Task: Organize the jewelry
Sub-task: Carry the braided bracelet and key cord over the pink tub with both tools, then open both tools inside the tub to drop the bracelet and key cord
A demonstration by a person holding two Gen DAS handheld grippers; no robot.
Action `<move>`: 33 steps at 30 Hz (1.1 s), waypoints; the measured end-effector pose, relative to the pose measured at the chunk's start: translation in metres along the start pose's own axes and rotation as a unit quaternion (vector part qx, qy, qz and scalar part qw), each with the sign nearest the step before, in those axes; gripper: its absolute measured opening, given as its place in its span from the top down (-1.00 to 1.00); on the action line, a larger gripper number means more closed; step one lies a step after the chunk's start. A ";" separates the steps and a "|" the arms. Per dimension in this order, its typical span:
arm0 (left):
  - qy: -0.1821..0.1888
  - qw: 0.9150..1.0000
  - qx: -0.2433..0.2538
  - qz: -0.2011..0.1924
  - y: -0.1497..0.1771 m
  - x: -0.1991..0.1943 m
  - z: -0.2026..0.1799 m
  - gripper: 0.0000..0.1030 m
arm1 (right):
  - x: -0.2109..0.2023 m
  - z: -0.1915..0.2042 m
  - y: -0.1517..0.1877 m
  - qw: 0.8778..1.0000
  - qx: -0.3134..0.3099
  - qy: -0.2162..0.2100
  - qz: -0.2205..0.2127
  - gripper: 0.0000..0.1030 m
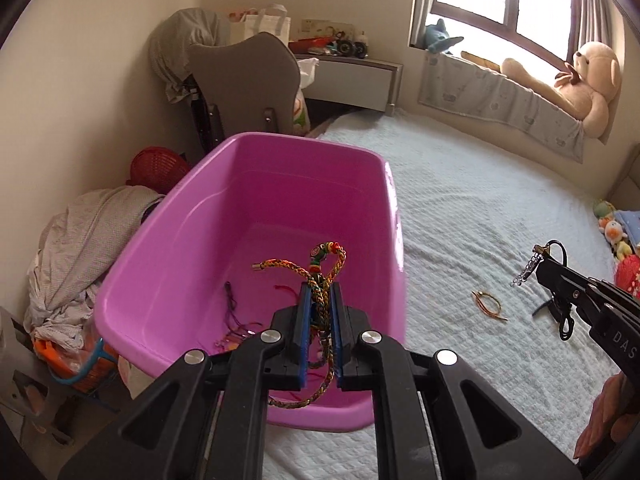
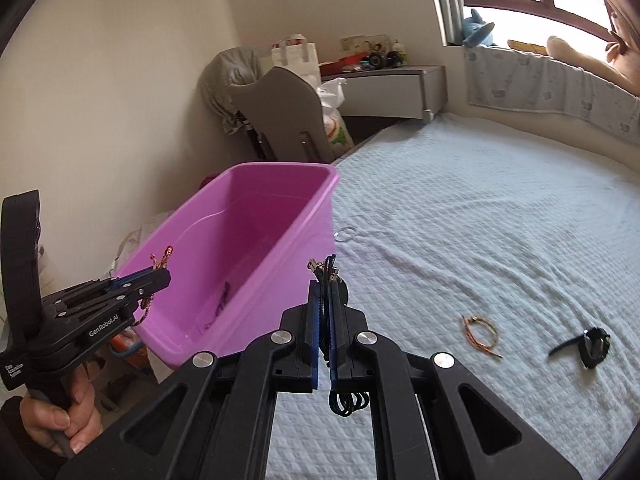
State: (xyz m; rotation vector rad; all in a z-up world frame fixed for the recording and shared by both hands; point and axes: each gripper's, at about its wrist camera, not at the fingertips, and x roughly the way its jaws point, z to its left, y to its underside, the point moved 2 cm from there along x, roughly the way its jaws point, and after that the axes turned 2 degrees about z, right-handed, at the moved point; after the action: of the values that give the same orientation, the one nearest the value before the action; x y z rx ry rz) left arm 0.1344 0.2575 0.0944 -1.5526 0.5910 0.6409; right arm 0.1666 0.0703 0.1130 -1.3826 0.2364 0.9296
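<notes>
A pink plastic bin (image 1: pixel 192 240) stands at the bed's left edge, also in the right wrist view (image 2: pixel 320 200). My left gripper (image 1: pixel 320 292) is shut on a multicoloured braided bracelet (image 1: pixel 324 272) and holds it over the bin's near end; it shows in the right wrist view (image 2: pixel 156 276) too. Thin red and dark cords (image 1: pixel 230 296) lie on the bin floor. My right gripper (image 2: pixel 325 280) is shut on a black cord necklace (image 2: pixel 345 402) with a silver chain clasp (image 1: pixel 524 270), above the bed right of the bin. An orange cord bracelet (image 2: pixel 480 334) and a black watch (image 2: pixel 592 346) lie on the bed.
The bed has a pale quilted cover (image 2: pixel 480 220). A small clear ring (image 2: pixel 346 235) lies beside the bin. A grey chair (image 1: pixel 248 80), a red basket (image 1: pixel 158 168) and heaped laundry (image 1: pixel 80 248) stand left of the bed. Soft toys (image 1: pixel 576 84) sit on the window ledge.
</notes>
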 end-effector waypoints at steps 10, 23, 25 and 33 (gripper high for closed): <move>-0.043 0.998 -0.043 0.022 -0.003 0.034 0.059 0.81 | 0.064 0.074 -0.034 0.996 -0.053 -0.065 0.043 0.93; -0.042 0.997 -0.054 0.042 0.005 0.059 0.081 0.76 | 0.128 0.088 -0.030 0.990 -0.047 -0.063 0.118 0.92; -0.043 0.996 -0.057 0.047 0.004 0.062 0.081 0.57 | 0.129 0.087 -0.030 0.990 -0.049 -0.058 0.120 0.91; -0.052 0.997 -0.061 0.022 0.001 0.053 0.085 -0.46 | 0.125 0.078 -0.033 0.994 -0.031 -0.044 0.100 0.06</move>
State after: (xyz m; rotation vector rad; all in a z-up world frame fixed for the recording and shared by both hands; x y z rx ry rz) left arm 0.1669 0.3419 0.0516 -1.6121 0.5163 0.7997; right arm 0.2408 0.1962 0.0746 -1.3897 0.2843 1.1691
